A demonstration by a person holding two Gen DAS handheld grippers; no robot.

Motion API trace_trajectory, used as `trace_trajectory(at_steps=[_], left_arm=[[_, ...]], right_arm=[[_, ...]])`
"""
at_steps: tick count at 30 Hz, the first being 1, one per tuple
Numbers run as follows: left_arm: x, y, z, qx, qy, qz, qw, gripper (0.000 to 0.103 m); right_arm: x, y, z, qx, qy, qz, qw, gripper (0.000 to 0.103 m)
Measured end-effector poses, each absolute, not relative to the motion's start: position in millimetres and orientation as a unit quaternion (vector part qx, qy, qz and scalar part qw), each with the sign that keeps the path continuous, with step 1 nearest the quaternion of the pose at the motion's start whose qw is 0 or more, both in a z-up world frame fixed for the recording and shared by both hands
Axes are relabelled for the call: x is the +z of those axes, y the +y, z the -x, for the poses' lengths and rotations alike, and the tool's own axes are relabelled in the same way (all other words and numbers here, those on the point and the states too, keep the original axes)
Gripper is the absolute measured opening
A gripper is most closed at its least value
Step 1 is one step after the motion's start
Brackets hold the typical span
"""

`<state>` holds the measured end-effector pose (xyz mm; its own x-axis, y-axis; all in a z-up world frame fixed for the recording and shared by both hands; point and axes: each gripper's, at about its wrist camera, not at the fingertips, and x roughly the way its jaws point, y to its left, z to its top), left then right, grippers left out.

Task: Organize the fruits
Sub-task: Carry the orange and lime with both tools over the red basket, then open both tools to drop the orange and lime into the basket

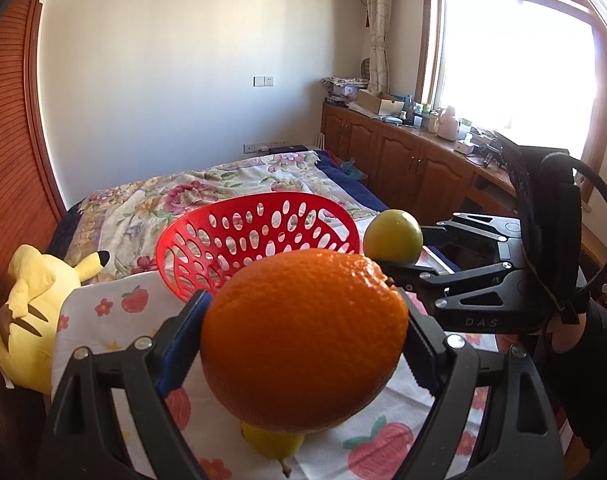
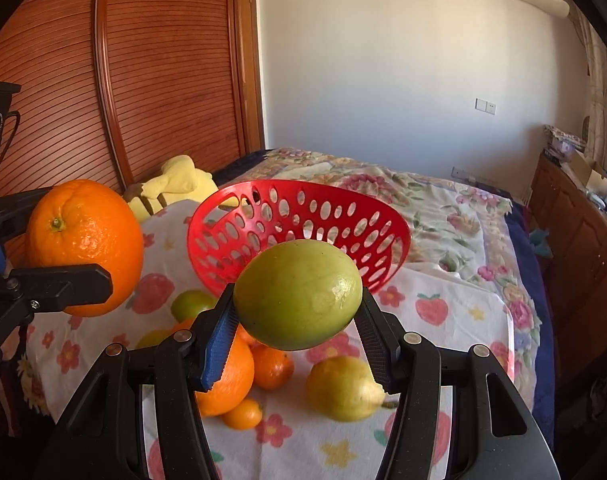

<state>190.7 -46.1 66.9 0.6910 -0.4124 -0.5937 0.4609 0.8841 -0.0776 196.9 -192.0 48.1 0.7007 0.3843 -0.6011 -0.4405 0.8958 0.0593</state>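
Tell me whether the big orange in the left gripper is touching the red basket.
Apart. The right wrist view shows the large orange held up in the left gripper, with patterned cloth visible between it and the red basket.

Ahead of the left hand-held gripper [image 1: 303,344], matt black plastic, sits a glossy perforated red plastic basket [image 1: 259,240]; its orange [image 1: 303,340] is pebbly-skinned; printed cloth [image 1: 115,308] lies beneath.

Ahead of me a yellow plush toy [image 1: 35,308] lies at the strawberry cloth's [image 2: 455,320] left edge, against the slatted wooden door [image 2: 159,72]. Behind, a floral bedspread [image 1: 231,184] covers the bed; wooden cabinets [image 1: 403,156] line the window [image 1: 515,64] wall.
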Motion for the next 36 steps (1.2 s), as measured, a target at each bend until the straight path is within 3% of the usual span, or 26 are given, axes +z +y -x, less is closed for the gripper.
trace_trajectory(at_steps=[19, 36], left_arm=[[14, -74, -310, -0.218, 0.379, -0.077, 0.896, 0.087], [-9, -93, -349, -0.208, 0.425, -0.107, 0.874, 0.087]], right_arm=[[15, -198, -278, 0.232, 0.341, 0.041, 0.91, 0.058], [7, -196, -308, 0.225, 0.359, 0.05, 0.904, 0.058]])
